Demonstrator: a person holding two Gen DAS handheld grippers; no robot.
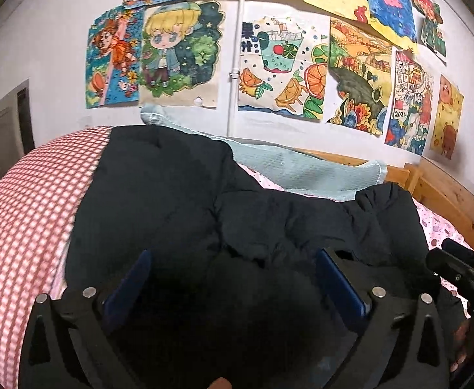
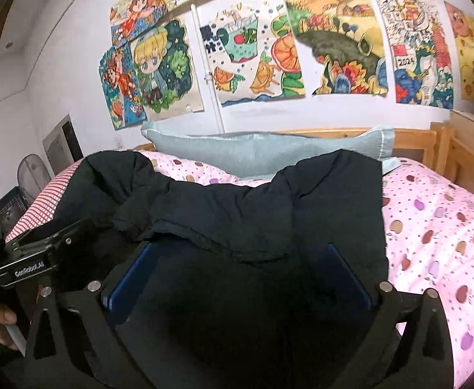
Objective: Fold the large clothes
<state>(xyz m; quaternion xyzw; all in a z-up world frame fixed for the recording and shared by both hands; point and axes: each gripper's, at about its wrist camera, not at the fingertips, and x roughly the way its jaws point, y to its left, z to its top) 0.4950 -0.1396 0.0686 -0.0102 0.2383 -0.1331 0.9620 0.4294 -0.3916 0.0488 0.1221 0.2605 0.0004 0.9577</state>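
Left wrist view: left gripper jaws spread wide above the black garment, seemingly clear of it; right gripper likewise apart.

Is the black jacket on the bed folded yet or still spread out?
Partly folded and rumpled: the black jacket shows one layer lapped over another, with a loose hem edge across the middle. It is no neat, finished bundle.

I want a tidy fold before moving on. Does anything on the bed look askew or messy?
Yes. The black garment lies rumpled, its near-left part bunched into thick folds rather than flat. The pale blue pillow behind it sits crooked against the wooden bed frame. Both grippers are open, holding nothing.
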